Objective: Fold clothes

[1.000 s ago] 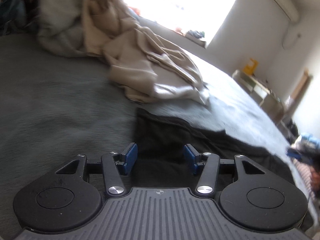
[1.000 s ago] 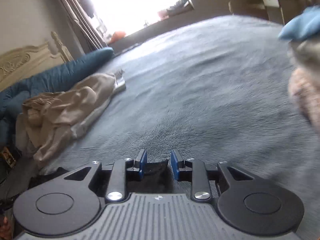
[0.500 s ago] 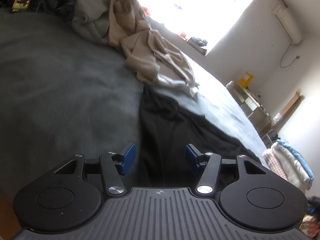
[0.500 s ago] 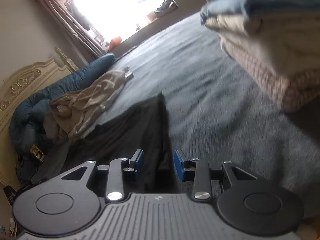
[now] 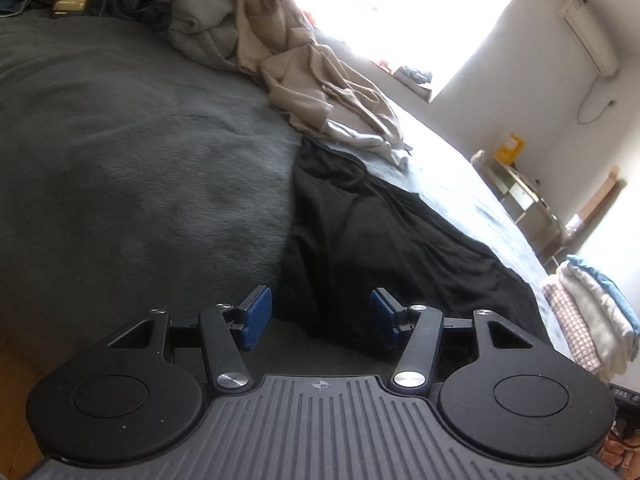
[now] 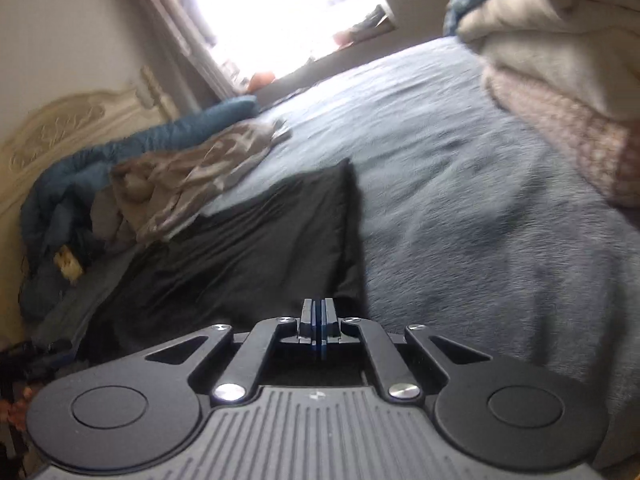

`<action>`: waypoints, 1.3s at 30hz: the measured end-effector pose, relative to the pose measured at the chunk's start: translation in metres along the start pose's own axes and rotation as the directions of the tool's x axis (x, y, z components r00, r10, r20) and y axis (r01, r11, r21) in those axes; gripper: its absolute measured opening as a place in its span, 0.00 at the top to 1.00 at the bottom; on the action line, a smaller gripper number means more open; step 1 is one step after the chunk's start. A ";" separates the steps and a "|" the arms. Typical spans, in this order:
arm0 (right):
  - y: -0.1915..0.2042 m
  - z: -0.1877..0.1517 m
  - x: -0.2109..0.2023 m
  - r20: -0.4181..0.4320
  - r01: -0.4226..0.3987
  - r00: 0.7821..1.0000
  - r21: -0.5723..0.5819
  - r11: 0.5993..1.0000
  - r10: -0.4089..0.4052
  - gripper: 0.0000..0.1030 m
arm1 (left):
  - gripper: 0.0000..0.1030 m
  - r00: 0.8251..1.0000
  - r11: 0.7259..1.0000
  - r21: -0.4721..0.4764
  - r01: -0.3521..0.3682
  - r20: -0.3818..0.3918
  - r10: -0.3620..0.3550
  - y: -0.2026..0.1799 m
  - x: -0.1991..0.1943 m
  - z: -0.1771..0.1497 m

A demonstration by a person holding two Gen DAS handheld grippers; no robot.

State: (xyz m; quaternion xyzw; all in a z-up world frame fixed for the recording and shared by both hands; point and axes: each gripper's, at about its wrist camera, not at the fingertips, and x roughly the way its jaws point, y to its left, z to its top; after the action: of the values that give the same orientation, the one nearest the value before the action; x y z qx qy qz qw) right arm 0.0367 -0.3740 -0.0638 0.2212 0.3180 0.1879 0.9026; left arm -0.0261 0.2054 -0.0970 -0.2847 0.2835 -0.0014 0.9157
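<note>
Jaws apart on the left gripper (image 5: 320, 314), blue pads spread wide and hanging low over the near edge of the black garment (image 5: 380, 232), gripping nothing. Jaws pressed together on the right gripper (image 6: 319, 320), tips right at the garment's near corner; impossible to tell from the right wrist view whether a thin layer of cloth sits between the pads.

Black garment (image 6: 248, 240) spread lengthwise on the grey bed (image 5: 140, 160), mostly flat but creased, with one straight long edge and a fairly square far corner. Could equally be laid out for a fold or already folded once along its length; not settled by either view.

Beyond the far end, a crumpled beige garment (image 5: 320, 80), just touching or nearly so. Off to the right, well apart, a stack of folded clothes (image 5: 588, 312), blue on top, cream beneath, pink check at the bottom.

For a clean job, in my judgement:
- Take the cloth right at the edge, near a corner, not in the middle of the panel.
- Drop the open left pads low enough to straddle the cloth without scooping up the bed cover.
- Keep both grippers level and equally far along the edge, so the cloth moves as one straight line.
- Hold light tension between the two grips to pull out the creases.
- Steer clear of the beige garment.

Likely snags: slippery dark fabric sliding out of a shallow pinch, layers separating, the edge skewing.
</note>
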 end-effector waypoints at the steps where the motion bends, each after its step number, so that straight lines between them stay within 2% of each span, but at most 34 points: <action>1: -0.007 -0.001 0.000 -0.001 -0.016 1.000 0.045 0.999 0.016 0.97 | 0.46 1.000 1.000 -0.006 0.000 0.006 0.000 0.003 -0.003 -0.001; 4: -0.015 -0.005 0.003 -0.006 -0.044 0.999 0.110 0.993 0.045 0.97 | 0.46 1.000 0.999 -0.016 0.027 0.016 -0.027 0.012 -0.009 -0.001; 8: -0.019 -0.004 0.005 -0.017 -0.105 0.994 0.199 0.974 0.110 0.93 | 0.46 0.997 0.996 0.053 0.078 0.024 -0.079 0.010 -0.007 -0.002; 10: -0.017 -0.003 0.007 -0.028 -0.093 0.995 0.201 0.975 0.100 0.84 | 0.46 0.994 0.991 0.079 0.105 0.011 -0.107 0.008 0.000 -0.002; 13: -0.011 -0.003 0.010 -0.052 -0.072 0.995 0.183 0.980 0.083 0.80 | 0.46 0.996 0.983 0.159 0.087 0.007 -0.090 -0.001 0.008 -0.005; 16: -0.004 -0.003 0.014 -0.074 -0.051 0.995 0.152 0.987 0.062 0.80 | 0.47 0.997 0.969 0.236 0.066 0.026 -0.074 -0.008 0.011 -0.011; 17: -0.002 -0.003 0.015 -0.078 -0.040 0.996 0.139 0.990 0.051 0.81 | 0.47 0.997 0.969 0.241 0.060 0.031 -0.069 -0.008 0.010 -0.012; 19: 0.002 -0.004 0.015 -0.084 -0.032 0.996 0.111 0.993 0.042 0.89 | 0.48 0.997 0.969 0.240 0.051 0.048 -0.065 -0.005 0.007 -0.013; 22: 0.007 -0.002 0.014 -0.090 -0.029 0.995 0.084 0.996 0.036 0.90 | 0.48 0.994 0.973 0.220 0.071 0.070 -0.089 0.003 0.004 -0.008; 23: 0.007 -0.002 0.015 -0.097 -0.025 0.995 0.081 0.996 0.033 0.90 | 0.51 0.993 0.974 0.209 0.087 0.066 -0.103 0.006 0.007 -0.005; 25: 0.007 -0.002 0.021 -0.117 -0.024 0.993 0.093 0.995 0.035 0.90 | 0.63 0.990 0.975 0.187 0.121 0.048 -0.132 0.010 0.014 0.000; 26: 0.007 -0.002 0.024 -0.122 -0.024 0.992 0.100 0.995 0.036 0.91 | 0.75 0.989 0.975 0.175 0.137 0.038 -0.146 0.012 0.018 0.001; 27: 0.007 -0.002 0.026 -0.115 -0.015 0.993 0.100 0.995 0.027 0.98 | 0.94 0.987 0.976 0.156 0.153 0.027 -0.160 0.015 0.022 0.002; 28: 0.007 -0.001 0.026 -0.110 -0.009 0.994 0.104 0.995 0.020 0.98 | 0.97 0.983 0.976 0.124 0.177 0.025 -0.182 0.019 0.023 0.004; 29: 0.005 0.001 0.023 -0.100 -0.006 0.995 0.114 0.993 0.017 0.98 | 0.98 0.978 0.975 0.090 0.203 0.026 -0.206 0.023 0.024 0.006; 31: 0.000 0.006 0.017 -0.077 -0.002 0.997 0.136 0.991 0.012 0.98 | 0.99 0.957 0.959 0.034 0.282 0.064 -0.284 0.033 0.014 0.011; 33: -0.004 0.011 0.010 -0.054 0.002 0.998 0.158 0.987 0.007 0.98 | 0.99 0.943 0.948 0.019 0.319 0.091 -0.319 0.039 0.004 0.015; 36: -0.012 0.018 0.001 -0.021 0.006 1.000 0.191 0.982 -0.002 0.98 | 1.00 0.954 0.957 0.008 0.291 0.070 -0.291 0.051 0.002 0.016; 39: -0.020 0.016 -0.001 -0.002 -0.025 1.000 0.248 0.968 0.027 0.98 | 1.00 0.948 0.952 -0.016 0.306 0.092 -0.303 0.060 -0.009 0.021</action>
State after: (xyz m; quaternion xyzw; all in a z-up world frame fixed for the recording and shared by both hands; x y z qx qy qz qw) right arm 0.0503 -0.3955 -0.0622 0.3358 0.3385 0.1591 0.8644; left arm -0.0321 0.2680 -0.1090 -0.3387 0.1952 -0.1258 0.9118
